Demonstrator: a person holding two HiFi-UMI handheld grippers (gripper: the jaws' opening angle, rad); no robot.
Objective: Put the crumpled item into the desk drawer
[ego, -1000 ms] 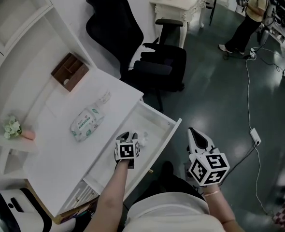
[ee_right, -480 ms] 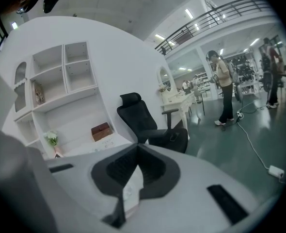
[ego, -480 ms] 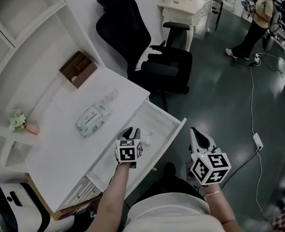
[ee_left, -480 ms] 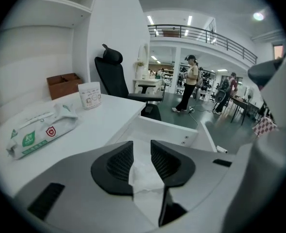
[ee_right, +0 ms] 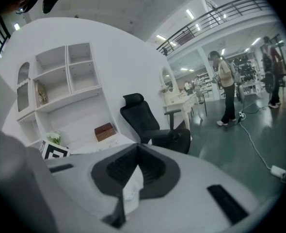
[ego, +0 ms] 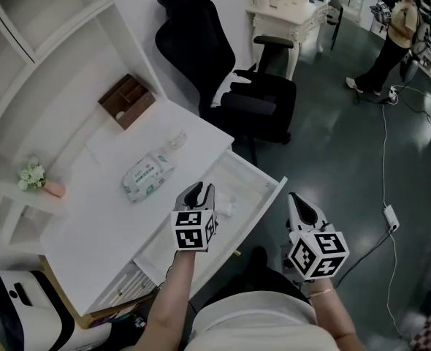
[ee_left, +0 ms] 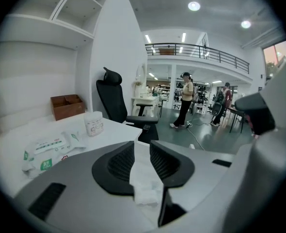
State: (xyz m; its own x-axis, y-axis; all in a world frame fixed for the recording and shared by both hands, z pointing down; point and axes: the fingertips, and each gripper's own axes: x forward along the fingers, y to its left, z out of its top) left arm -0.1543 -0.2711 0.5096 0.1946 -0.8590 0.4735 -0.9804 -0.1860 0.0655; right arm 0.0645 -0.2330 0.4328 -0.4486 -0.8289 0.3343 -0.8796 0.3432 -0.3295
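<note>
Left gripper (ego: 201,191) over white desk drawer (ego: 263,202), jaws apart, just been closing, nothing gripped. At its 4 o'clock, crumpled white tissue (ego: 226,208) – small, partly hidden. Right gripper (ego: 297,200) – jaws together, nothing held.

The worktop (ego: 98,210), the drawer (ego: 248,178) and the crumpled item (ego: 225,208) are all white. The wipes pack (ego: 149,175) is white with green print. The far box (ego: 127,100) is brown, the chair (ego: 230,72) black and the floor (ego: 347,145) dark grey-green. The left gripper (ego: 199,192) and right gripper (ego: 298,202) have black jaws and black-and-white square markers.
</note>
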